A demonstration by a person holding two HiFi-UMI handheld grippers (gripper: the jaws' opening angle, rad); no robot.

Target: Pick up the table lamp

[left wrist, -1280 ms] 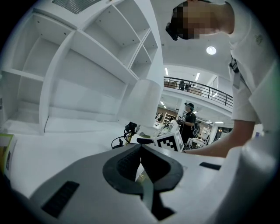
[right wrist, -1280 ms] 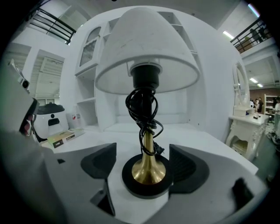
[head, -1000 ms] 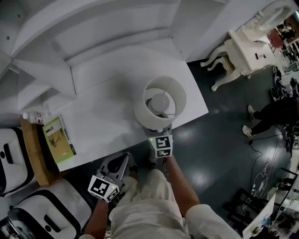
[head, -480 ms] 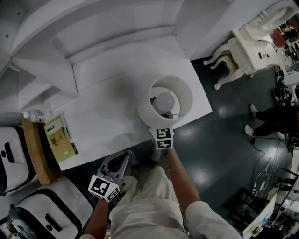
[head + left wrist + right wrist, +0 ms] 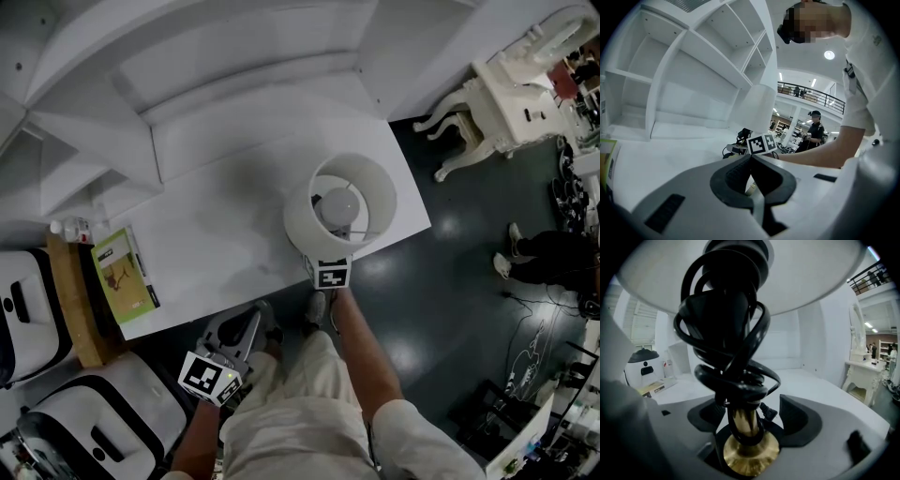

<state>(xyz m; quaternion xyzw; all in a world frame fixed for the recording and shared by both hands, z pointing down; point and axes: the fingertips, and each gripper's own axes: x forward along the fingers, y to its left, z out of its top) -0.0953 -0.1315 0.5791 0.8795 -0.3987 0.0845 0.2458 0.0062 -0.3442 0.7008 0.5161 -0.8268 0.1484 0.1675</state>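
Note:
The table lamp's white shade point(image 5: 309, 230) stands over the front right corner of the white table point(image 5: 216, 216), its bulb showing from above. My right gripper point(image 5: 332, 270) reaches under the shade from the table's edge, with its tips hidden there. In the right gripper view the jaws sit on either side of the brass stem point(image 5: 743, 427), which is wound with black cord point(image 5: 726, 333); my right gripper point(image 5: 752, 411) is shut on it. My left gripper point(image 5: 251, 325) hangs low by the person's leg, off the table, shut and holding nothing point(image 5: 751, 157). The left gripper view also shows the shade point(image 5: 761, 110).
A green booklet point(image 5: 122, 277) and small bottles point(image 5: 70, 228) lie at the table's left end. White shelving point(image 5: 187, 75) rises behind the table. White and black seats point(image 5: 28, 319) stand at the left. An ornate white dresser point(image 5: 506, 103) and a standing person point(image 5: 553, 248) are at the right.
My right gripper has pushed further under the shade. The shade looks slightly larger and further over the table's front edge. The left gripper has stayed where it was.

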